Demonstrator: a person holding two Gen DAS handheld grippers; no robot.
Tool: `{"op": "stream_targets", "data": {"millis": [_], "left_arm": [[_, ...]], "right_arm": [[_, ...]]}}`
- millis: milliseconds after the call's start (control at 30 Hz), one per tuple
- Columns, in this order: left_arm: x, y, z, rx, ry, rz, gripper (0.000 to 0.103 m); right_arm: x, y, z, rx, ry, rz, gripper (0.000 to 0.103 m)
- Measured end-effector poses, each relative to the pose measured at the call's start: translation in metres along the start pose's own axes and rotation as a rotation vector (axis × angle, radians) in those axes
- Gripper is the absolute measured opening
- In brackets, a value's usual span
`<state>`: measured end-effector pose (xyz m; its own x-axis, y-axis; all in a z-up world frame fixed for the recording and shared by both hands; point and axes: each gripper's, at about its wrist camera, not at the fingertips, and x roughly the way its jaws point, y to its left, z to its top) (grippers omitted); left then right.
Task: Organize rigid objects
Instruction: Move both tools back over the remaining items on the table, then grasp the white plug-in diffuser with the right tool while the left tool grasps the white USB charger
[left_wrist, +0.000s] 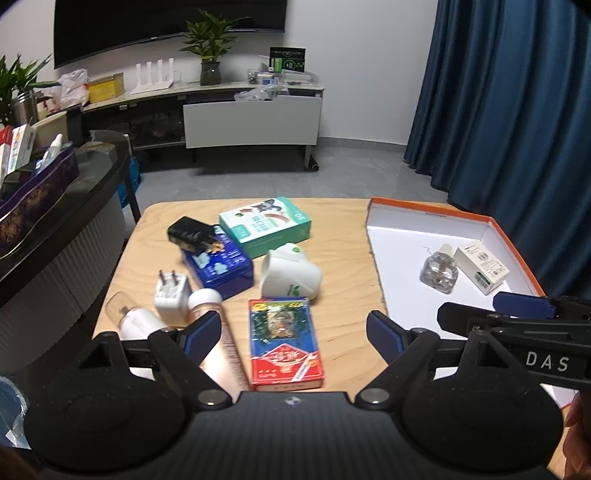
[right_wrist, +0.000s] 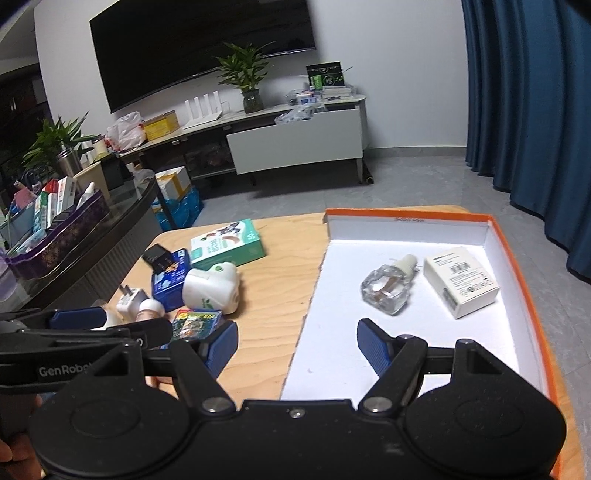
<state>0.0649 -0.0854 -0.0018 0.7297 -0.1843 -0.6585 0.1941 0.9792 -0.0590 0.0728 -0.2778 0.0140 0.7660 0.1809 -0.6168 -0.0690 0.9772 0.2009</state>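
My left gripper (left_wrist: 293, 328) is open and empty, its fingers astride a red and blue card box (left_wrist: 284, 343) on the wooden table (left_wrist: 343, 325). Beyond it lie a white plug-in device (left_wrist: 291, 275), a blue tin (left_wrist: 221, 267), a black adapter (left_wrist: 188, 230), a green box (left_wrist: 266, 225), a white charger (left_wrist: 171, 295) and a pink bottle (left_wrist: 218, 332). My right gripper (right_wrist: 297, 343) is open and empty over the near left edge of the orange-rimmed white tray (right_wrist: 532, 295), which holds a glass bottle (right_wrist: 388, 286) and a small white box (right_wrist: 460, 280).
A dark side counter (right_wrist: 92, 236) with a purple bin of boxes stands to the left. A TV stand (left_wrist: 251, 114) and blue curtains (left_wrist: 517, 92) are behind. The right gripper's side shows in the left wrist view (left_wrist: 517, 325).
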Motion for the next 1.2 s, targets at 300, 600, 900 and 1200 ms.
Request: {"op": "stream_targets", "data": {"millis": [300, 600, 900, 1200], "left_arm": [[-0.028, 0.044, -0.024, -0.01, -0.047, 0.097, 0.091], [-0.054, 0.117, -0.039, -0.172, -0.047, 0.266, 0.092], [-0.067, 0.151, -0.042, -0.301, -0.082, 0.343, 0.093], [-0.061, 0.16, -0.044, -0.319, -0.075, 0.335, 0.093]], "right_arm": [[0.019, 0.044, -0.004, -0.078, 0.055, 0.149, 0.085], [0.064, 0.13, -0.01, -0.191, 0.15, 0.342, 0.085], [0.112, 0.194, -0.007, -0.266, 0.248, 0.362, 0.087], [0.143, 0.211, -0.016, -0.253, 0.294, 0.327, 0.082]]}}
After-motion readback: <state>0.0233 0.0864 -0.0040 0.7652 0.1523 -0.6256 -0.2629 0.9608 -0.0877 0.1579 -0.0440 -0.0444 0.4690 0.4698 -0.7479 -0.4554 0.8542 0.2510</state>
